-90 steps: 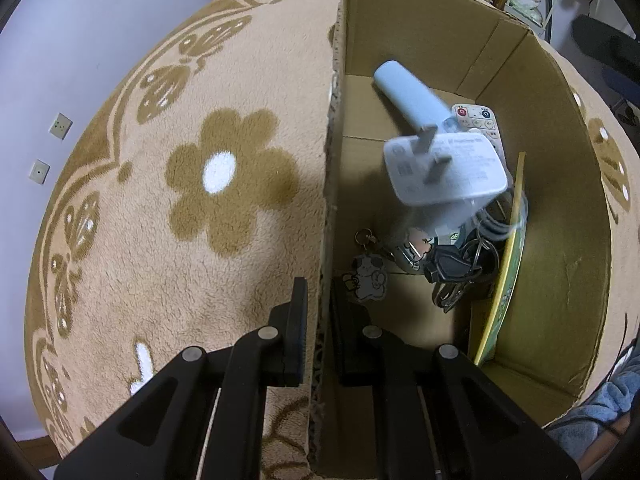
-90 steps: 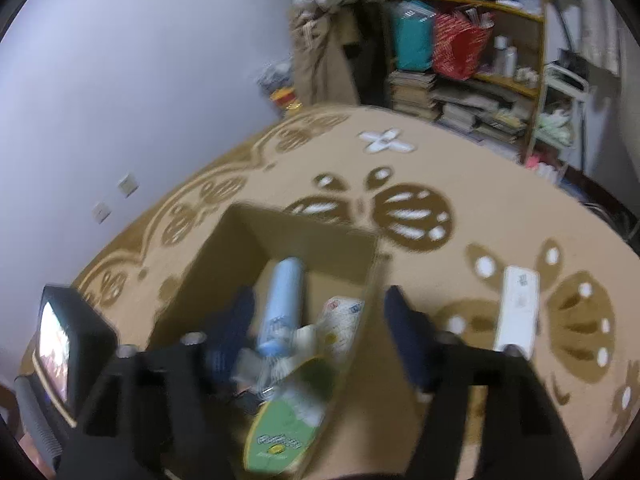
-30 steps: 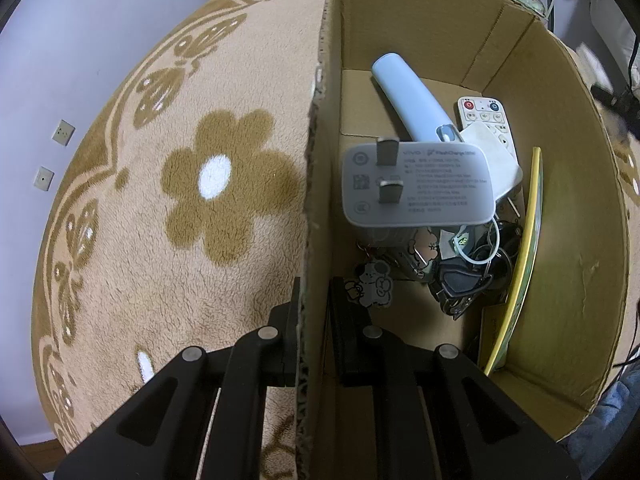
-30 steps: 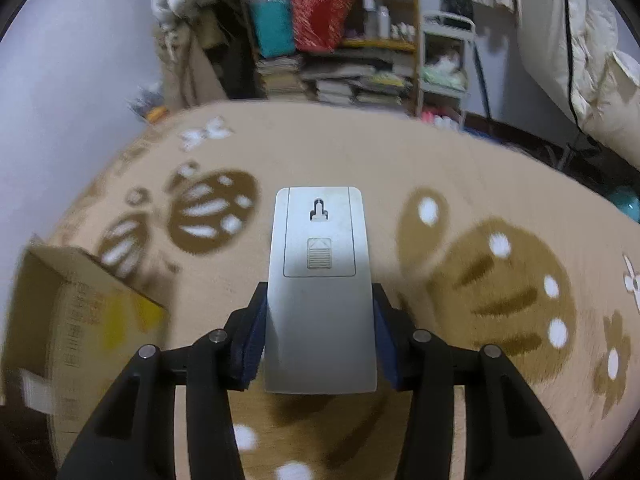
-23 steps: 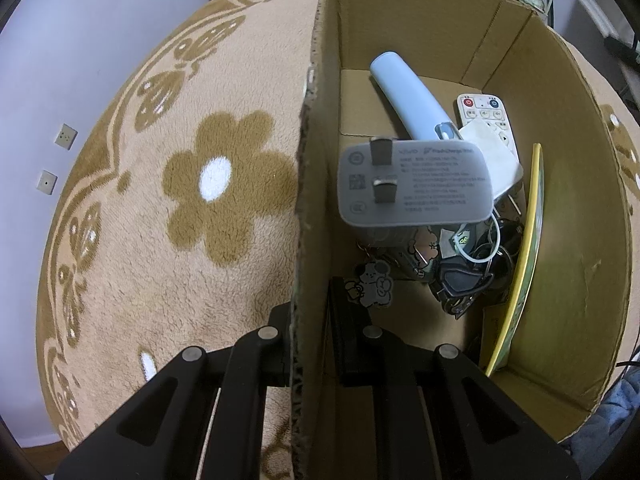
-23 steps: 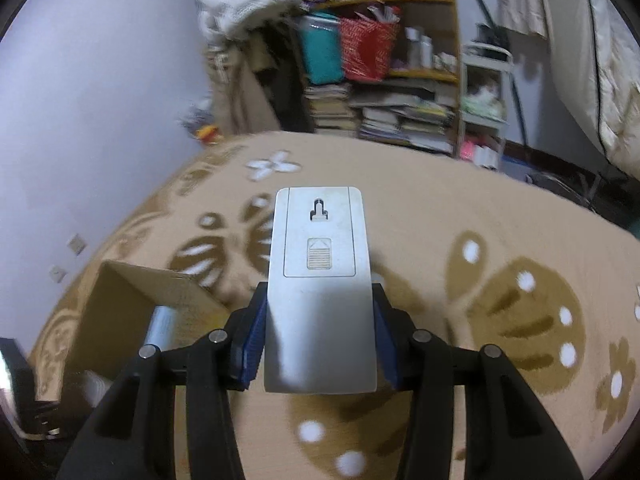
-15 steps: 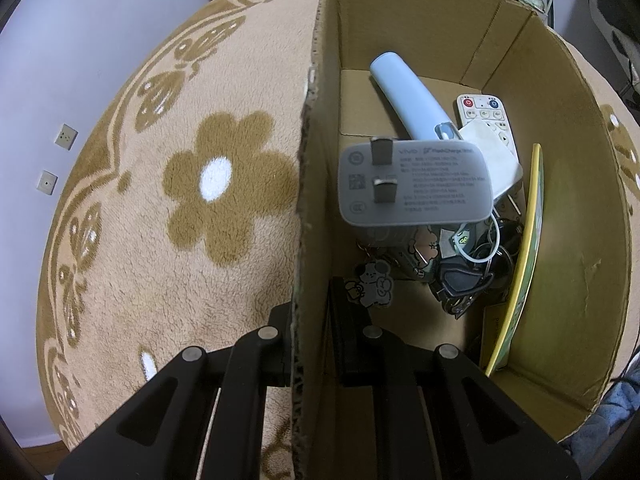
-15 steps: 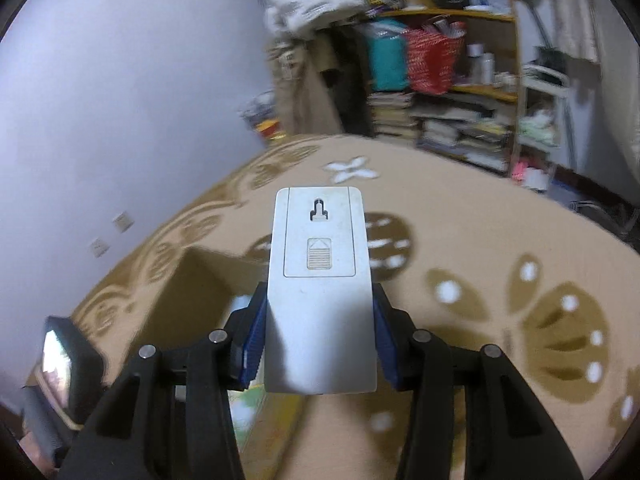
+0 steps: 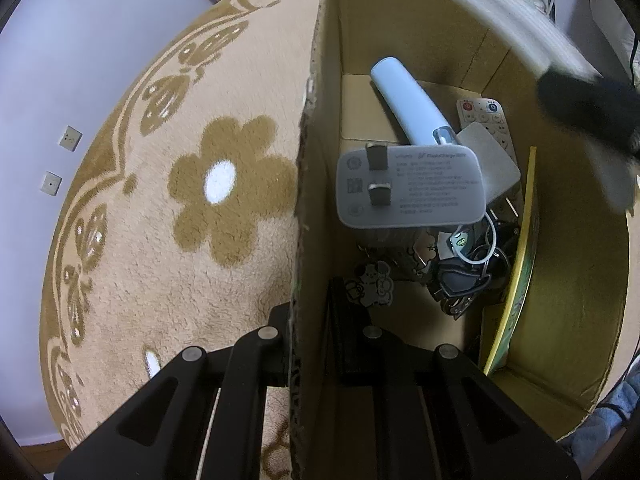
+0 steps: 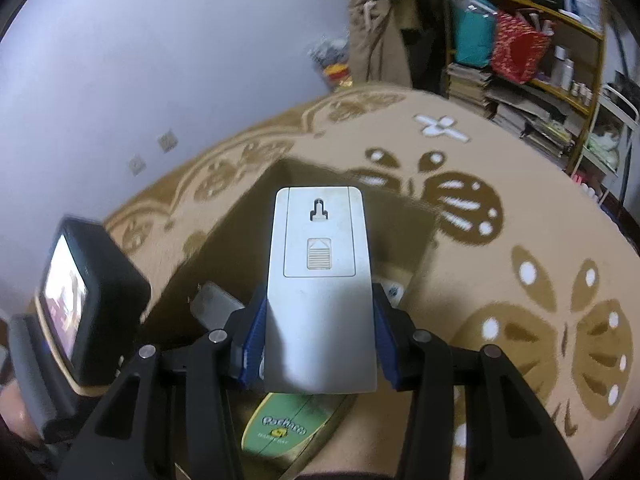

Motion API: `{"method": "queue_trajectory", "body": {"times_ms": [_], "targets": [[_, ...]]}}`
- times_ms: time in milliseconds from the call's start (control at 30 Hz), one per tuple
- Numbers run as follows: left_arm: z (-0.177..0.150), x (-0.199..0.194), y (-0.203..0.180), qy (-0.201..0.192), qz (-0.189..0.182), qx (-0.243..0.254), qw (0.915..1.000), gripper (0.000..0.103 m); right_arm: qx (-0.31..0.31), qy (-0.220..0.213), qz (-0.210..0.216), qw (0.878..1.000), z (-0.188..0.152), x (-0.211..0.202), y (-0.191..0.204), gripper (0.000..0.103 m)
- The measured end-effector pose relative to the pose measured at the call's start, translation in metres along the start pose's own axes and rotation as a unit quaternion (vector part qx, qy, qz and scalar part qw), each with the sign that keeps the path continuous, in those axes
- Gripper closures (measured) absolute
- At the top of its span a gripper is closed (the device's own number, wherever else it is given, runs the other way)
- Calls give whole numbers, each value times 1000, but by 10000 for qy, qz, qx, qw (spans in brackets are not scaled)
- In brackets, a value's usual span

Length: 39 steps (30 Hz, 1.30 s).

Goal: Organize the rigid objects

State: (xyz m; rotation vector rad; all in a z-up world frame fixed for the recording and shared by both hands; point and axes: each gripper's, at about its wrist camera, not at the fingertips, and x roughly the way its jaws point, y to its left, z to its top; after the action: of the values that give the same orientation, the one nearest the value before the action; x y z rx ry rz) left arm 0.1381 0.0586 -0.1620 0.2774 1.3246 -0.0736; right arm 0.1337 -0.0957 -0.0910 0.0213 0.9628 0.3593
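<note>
My left gripper is shut on the left wall of the cardboard box, one finger outside and one inside. The box holds a white charger, a light-blue tube, a white remote with coloured buttons, keys with a cartoon keychain and a green-yellow flat pack. My right gripper is shut on a grey-white remote, back side up, held above the box. It shows blurred at the upper right of the left wrist view.
The box stands on a beige rug with brown flower and butterfly patterns. A purple wall with two sockets is on the left. Cluttered shelves stand at the far right. The left gripper's camera unit with a lit screen is at the left.
My right gripper has carried the grey-white remote from over the rug to above the open box, and it now enters the left wrist view. The left gripper still holds the box wall.
</note>
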Motion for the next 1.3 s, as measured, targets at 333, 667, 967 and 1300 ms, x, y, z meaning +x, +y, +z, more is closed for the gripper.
{"method": "queue_trajectory", "body": {"times_ms": [333, 667, 967, 1300], "targets": [[-3, -3, -1, -47, 47, 12, 10000, 91, -510, 479, -460, 9965, -12, 20, 31, 52], [-6, -13, -2, -148, 139, -19, 9998, 90, -328, 635, -623, 9955, -14, 1, 29, 41], [-18, -51, -1, -630, 318, -172, 9974, 86, -45, 393, -856, 9955, -21, -50, 21, 26], [-57, -125, -11, -1573, 536, -77, 9861, 37, 200, -215, -1257, 9916, -48, -129, 19, 1]]}}
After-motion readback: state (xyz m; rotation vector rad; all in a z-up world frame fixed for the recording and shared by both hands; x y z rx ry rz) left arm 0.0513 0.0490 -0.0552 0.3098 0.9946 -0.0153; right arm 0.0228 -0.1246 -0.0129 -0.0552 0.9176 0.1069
